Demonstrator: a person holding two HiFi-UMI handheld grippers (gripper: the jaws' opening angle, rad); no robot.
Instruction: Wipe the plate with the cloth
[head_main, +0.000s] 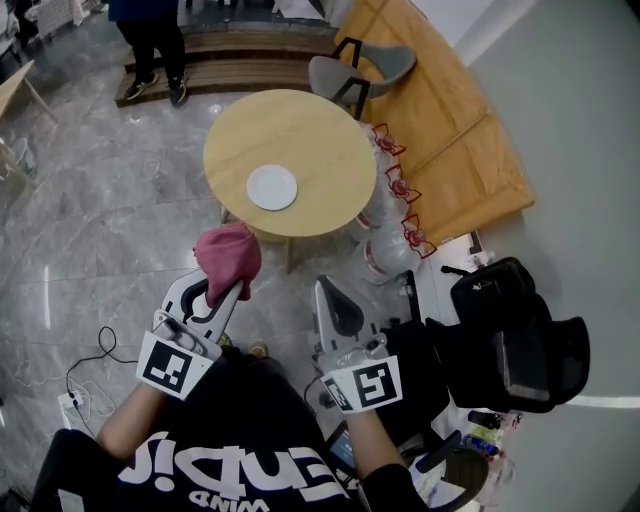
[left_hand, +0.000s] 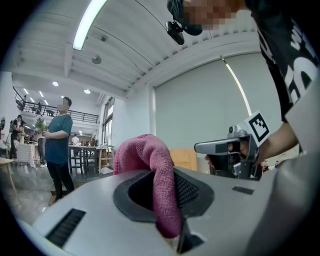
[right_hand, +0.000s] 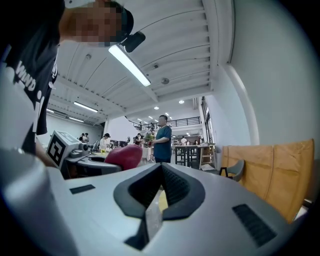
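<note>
The cloth is dark pink. The plate is plain white, and the table is pale yellow wood. The left gripper and the right gripper are light grey with black pads and black-and-white square markers. The floor is grey and marbled.

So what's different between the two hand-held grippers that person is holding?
The left hand-held gripper is clamped on a bunched pink cloth; the right hand-held gripper holds nothing. The left one's jaws are kept apart by the cloth, while the right one's are closed together. Both are grey, carry a square-marker cube, and are short of the round table with its white plate.
</note>
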